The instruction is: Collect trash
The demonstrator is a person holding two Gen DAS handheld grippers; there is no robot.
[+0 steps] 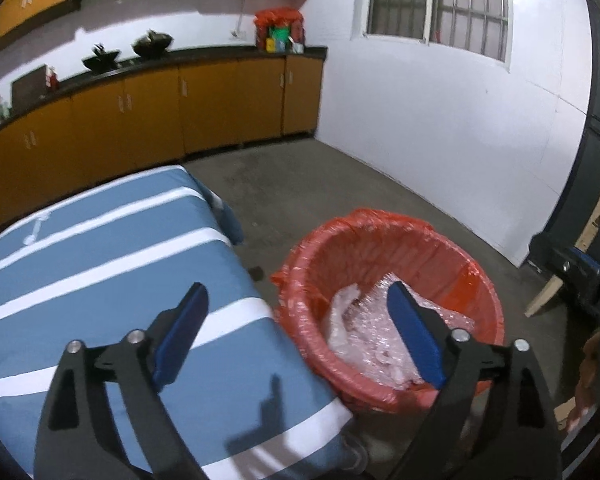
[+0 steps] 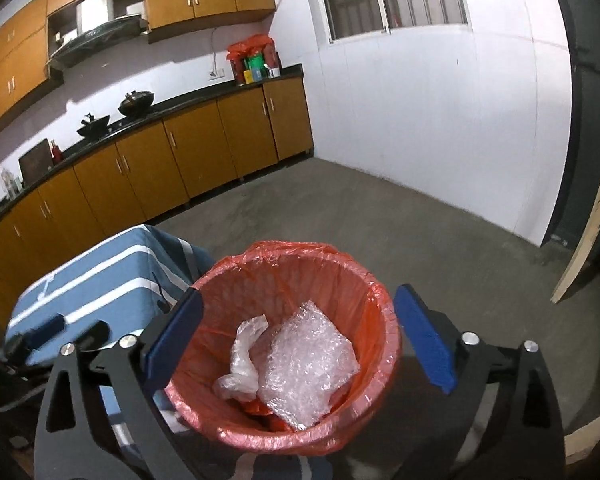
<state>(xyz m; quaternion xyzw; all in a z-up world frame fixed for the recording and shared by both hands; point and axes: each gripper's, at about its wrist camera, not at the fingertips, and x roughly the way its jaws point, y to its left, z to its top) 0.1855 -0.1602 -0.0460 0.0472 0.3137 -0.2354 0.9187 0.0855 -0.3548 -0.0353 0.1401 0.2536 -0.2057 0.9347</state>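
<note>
Room: kitchen, concrete floor [image 2: 380,208], striped table [image 1: 100,272].
Bin [image 2: 384,320]: red-lined, holding bubble wrap [image 2: 308,372] and plastic bag [image 2: 244,360].
Left tongs [image 1: 296,300]: released, empty.
Right tongs [image 2: 298,304]: released, empty.

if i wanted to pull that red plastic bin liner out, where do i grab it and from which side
Probably the loose red plastic bin liner where it bunches over the round bin's far rim, coming from above with open jaws across the fold. There the film stands up crumpled and free; elsewhere it hugs the wall. The clear bubble wrap sheet and crumpled clear plastic bag lie inside, so lift straight up.
</note>
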